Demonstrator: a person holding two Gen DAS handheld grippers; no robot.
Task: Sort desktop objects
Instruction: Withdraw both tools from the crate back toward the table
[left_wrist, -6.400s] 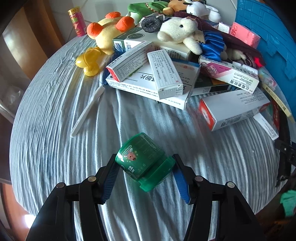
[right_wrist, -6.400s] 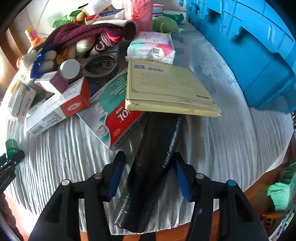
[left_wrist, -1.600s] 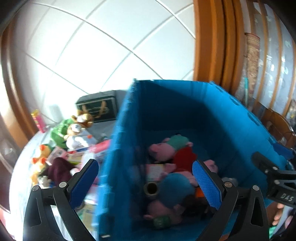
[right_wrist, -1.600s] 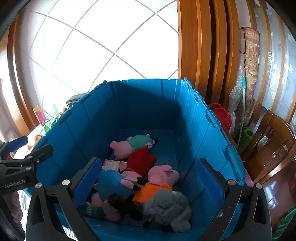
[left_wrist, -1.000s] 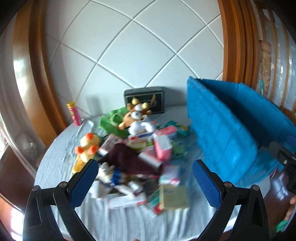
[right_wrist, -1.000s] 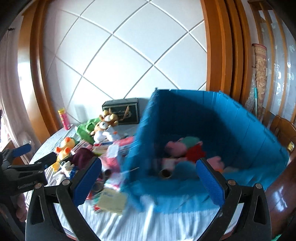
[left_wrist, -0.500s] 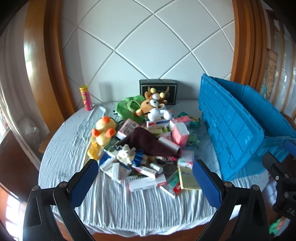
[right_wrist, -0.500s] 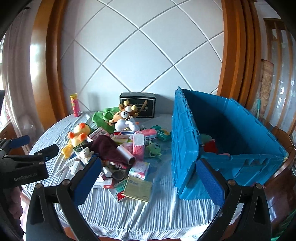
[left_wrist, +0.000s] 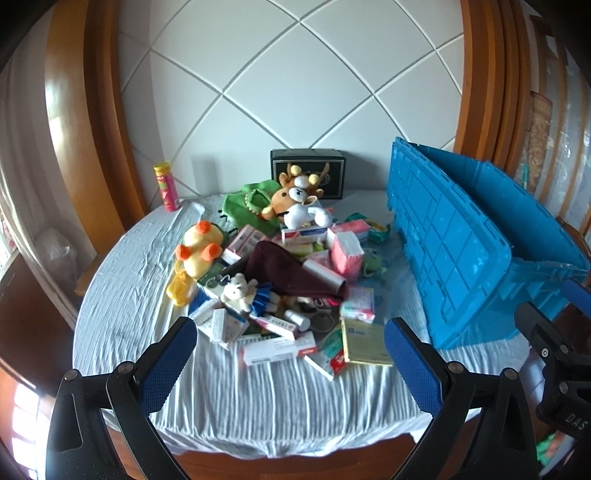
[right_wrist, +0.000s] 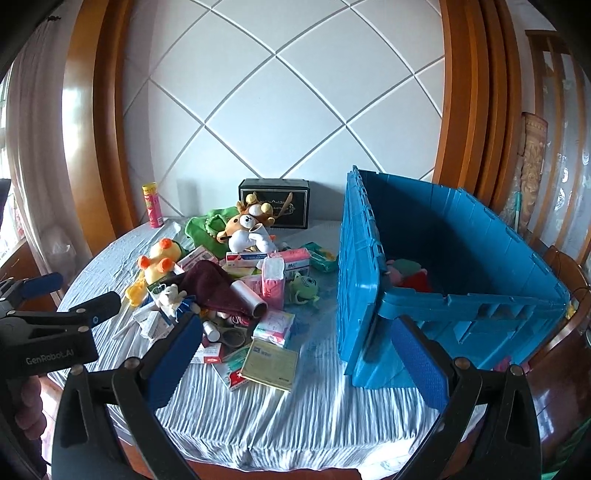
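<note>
A heap of plush toys, medicine boxes and tissue packs (left_wrist: 280, 280) lies mid-table; it also shows in the right wrist view (right_wrist: 229, 291). A big blue crate (left_wrist: 461, 251) stands on the right, with plush toys inside (right_wrist: 406, 273). My left gripper (left_wrist: 291, 362) is open and empty, held high before the table's front edge. My right gripper (right_wrist: 299, 362) is open and empty, likewise back from the table. A yellow duck plush (left_wrist: 197, 253) lies at the heap's left.
A round table with a striped grey-blue cloth (left_wrist: 258, 398). A black box (left_wrist: 308, 177) and a pink-yellow tube (left_wrist: 168, 186) stand at the back near the wall. Wooden frames flank the tiled wall. The left gripper's body (right_wrist: 48, 332) shows in the right wrist view.
Both grippers pulled back from over the crate and now face the whole table from farther away. The green jar and black roll held earlier are no longer in the grippers.
</note>
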